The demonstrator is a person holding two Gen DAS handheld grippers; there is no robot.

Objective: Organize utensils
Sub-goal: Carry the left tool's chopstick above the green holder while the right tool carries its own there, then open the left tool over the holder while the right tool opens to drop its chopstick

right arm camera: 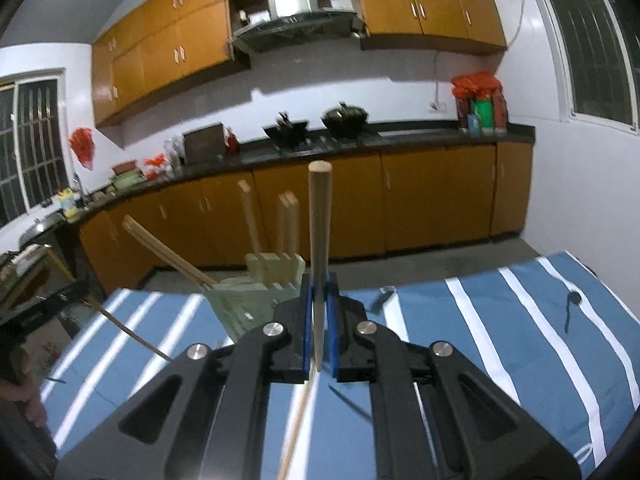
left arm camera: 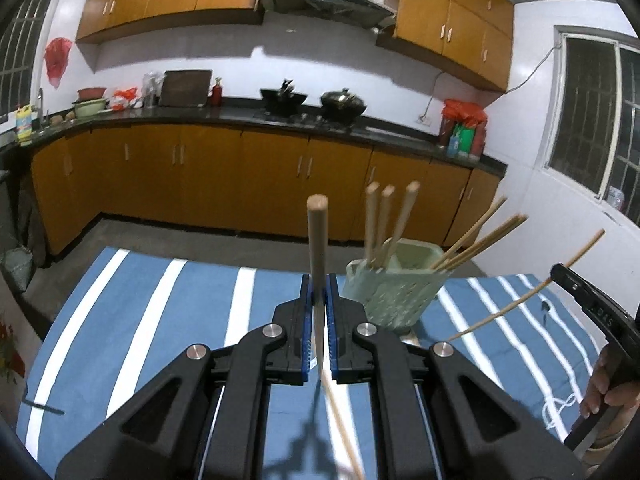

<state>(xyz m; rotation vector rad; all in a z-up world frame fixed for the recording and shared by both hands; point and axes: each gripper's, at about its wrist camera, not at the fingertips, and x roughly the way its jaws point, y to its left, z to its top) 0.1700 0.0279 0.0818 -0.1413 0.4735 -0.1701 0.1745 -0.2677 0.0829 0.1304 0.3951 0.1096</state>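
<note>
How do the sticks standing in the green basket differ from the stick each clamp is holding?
The sticks in the green holder stand or lean loose in its compartments, while the left gripper and right gripper each clamp one chopstick in the air. The thin ones lean steeply outward; the held ones point straight along the fingers. All look like pale wood.
</note>
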